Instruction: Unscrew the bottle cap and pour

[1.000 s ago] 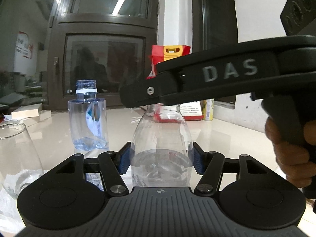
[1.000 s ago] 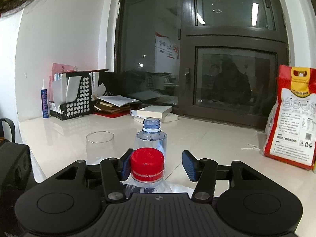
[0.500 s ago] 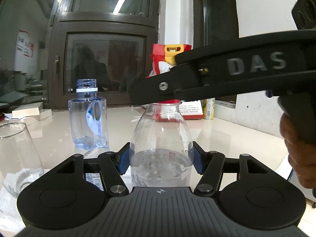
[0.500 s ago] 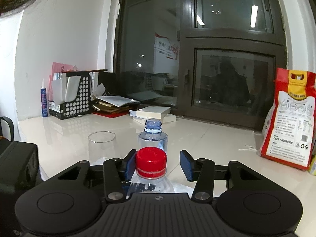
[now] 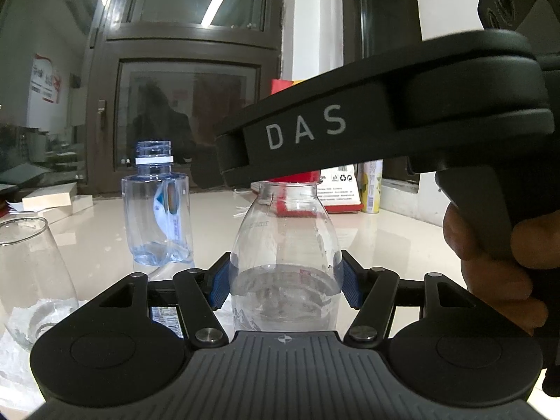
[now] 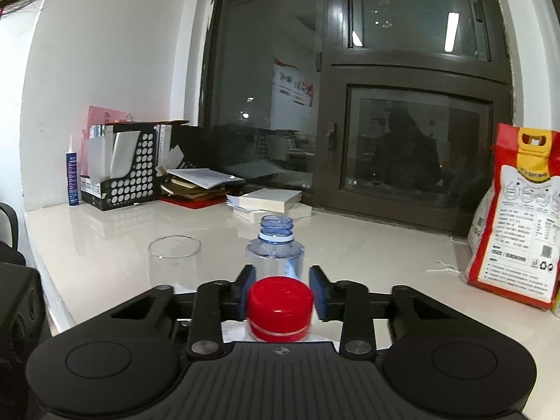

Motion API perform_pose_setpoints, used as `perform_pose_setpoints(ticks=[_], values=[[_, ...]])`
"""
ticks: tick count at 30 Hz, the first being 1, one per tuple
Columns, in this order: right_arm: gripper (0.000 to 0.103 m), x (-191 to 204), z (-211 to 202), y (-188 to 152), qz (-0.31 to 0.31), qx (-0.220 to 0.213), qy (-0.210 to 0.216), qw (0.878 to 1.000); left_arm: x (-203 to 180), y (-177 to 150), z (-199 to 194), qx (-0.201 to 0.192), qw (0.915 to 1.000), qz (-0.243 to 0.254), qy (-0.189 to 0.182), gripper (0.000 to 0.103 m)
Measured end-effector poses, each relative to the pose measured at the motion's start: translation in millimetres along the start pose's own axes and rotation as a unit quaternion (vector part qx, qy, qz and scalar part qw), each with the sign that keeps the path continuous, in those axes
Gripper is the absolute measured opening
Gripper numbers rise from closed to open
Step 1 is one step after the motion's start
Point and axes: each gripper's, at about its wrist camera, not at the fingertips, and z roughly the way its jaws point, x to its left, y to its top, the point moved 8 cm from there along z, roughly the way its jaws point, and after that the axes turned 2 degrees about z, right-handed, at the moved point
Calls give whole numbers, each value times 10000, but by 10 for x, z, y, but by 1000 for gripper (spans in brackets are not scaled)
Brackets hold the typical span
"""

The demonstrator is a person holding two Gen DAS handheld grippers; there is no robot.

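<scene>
A clear plastic bottle (image 5: 284,262) stands upright on a glossy white counter (image 5: 385,234), partly filled with water, droplets clinging inside its rounded shoulder. The left gripper (image 5: 283,280) is clamped on the bottle's body, its blue pads (image 5: 217,281) pressed against both sides. At the bottle's top, the red cap (image 6: 279,302) sits screwed on, a thin red ring below it. The right gripper (image 6: 280,294) brackets the cap, its fingers closed in beside it; the left pad appears to touch the cap, while a sliver of gap seems to remain on the right, so a firm grip cannot be confirmed. Seen from the left wrist, the right gripper's black body, marked "DAS", crosses above the bottle's neck, a hand (image 5: 490,262) wrapped round its handle.

Just left of the bottle stands an empty drinking glass (image 5: 31,280). Behind the bottle, a little to the left, a second, blue-tinted bottle (image 5: 156,210) stands uncapped and nearly empty. Farther right of the bottle, a red and white bag (image 6: 518,217) stands near the dark window (image 6: 413,140). Far left of the bottle, a black file holder (image 6: 122,168) holds papers against the wall.
</scene>
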Motion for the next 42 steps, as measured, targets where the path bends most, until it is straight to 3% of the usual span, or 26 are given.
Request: perform_pose_setpoints(ticks=[13, 26, 31, 42], values=[[34, 25, -12, -11, -16, -58, 268, 9996, 37, -38, -46, -8, 9999, 20, -129, 64], [34, -14, -50, 11, -75, -117, 1130, 9935, 125, -34, -81, -4, 9975, 38, -701, 64], [34, 4, -76, 24, -38, -124, 1035, 9945, 127, -38, -87, -3, 9974, 56, -713, 64], [43, 86, -60, 9, -77, -32, 298, 9995, 1, -51, -89, -108, 9999, 73, -102, 64]])
